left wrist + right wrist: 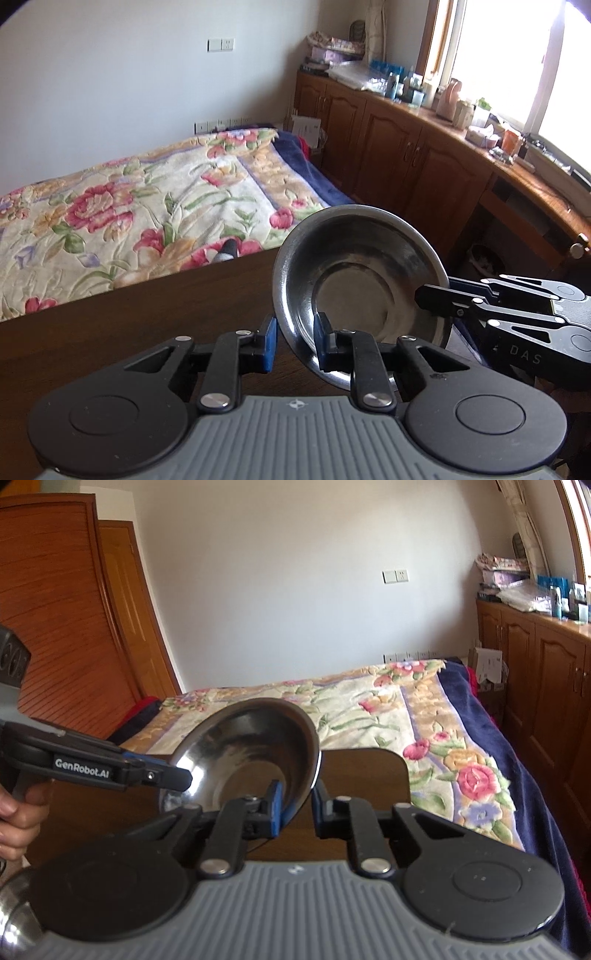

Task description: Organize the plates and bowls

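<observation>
One steel bowl (354,266) hangs tilted above the dark wooden table (129,321), its hollow facing the cameras. My left gripper (295,341) straddles its near lower rim, one blue-padded finger outside and one inside, shut on it. From the right, my right gripper (424,297) is clamped on the opposite rim. In the right wrist view the same bowl (251,746) sits between the pads of my right gripper (297,806), while the left gripper (181,777) bites the rim's left side. A person's hand (18,812) holds the left tool.
A bed with a floral blanket (147,206) lies just beyond the table's far edge. Wooden cabinets (406,147) with a cluttered top run along the right wall under a window. A shiny steel object (11,923) shows at the lower left corner of the right wrist view.
</observation>
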Demonstrator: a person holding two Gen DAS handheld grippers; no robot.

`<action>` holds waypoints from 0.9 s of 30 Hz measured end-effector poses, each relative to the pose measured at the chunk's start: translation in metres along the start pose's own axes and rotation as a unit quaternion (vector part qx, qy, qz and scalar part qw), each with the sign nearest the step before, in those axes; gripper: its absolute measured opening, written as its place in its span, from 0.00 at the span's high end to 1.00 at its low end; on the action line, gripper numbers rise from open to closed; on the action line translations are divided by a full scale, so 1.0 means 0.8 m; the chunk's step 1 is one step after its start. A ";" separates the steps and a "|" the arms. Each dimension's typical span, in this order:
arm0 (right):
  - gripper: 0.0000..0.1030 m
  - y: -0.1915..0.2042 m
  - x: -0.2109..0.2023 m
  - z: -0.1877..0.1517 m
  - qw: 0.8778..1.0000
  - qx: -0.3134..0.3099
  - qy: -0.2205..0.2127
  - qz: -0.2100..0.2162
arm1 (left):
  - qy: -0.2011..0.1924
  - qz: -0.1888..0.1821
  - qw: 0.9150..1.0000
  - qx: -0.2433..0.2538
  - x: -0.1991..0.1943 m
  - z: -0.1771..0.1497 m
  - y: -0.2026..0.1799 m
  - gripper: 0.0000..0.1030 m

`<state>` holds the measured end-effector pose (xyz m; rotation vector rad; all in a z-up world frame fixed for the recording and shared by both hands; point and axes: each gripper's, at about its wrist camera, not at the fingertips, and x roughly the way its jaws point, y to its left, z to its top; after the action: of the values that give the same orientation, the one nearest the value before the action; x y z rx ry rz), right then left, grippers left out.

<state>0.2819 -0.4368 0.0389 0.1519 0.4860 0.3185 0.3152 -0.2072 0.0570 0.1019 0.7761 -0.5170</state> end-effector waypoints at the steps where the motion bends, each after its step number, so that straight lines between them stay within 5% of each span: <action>1: 0.82 0.004 -0.004 0.002 1.000 -0.002 -0.002 0.000 | -0.005 0.000 1.000 0.001 -0.008 0.000 0.000 0.78; 27: 0.81 0.086 -0.078 0.000 0.999 -0.031 -0.024 0.011 | -0.085 -0.002 0.996 0.014 -0.171 -0.060 0.004 0.78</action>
<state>0.2113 -0.3935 0.0811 0.1050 0.4267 0.3494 0.2047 -0.1353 0.1167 0.0799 0.6025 -0.5338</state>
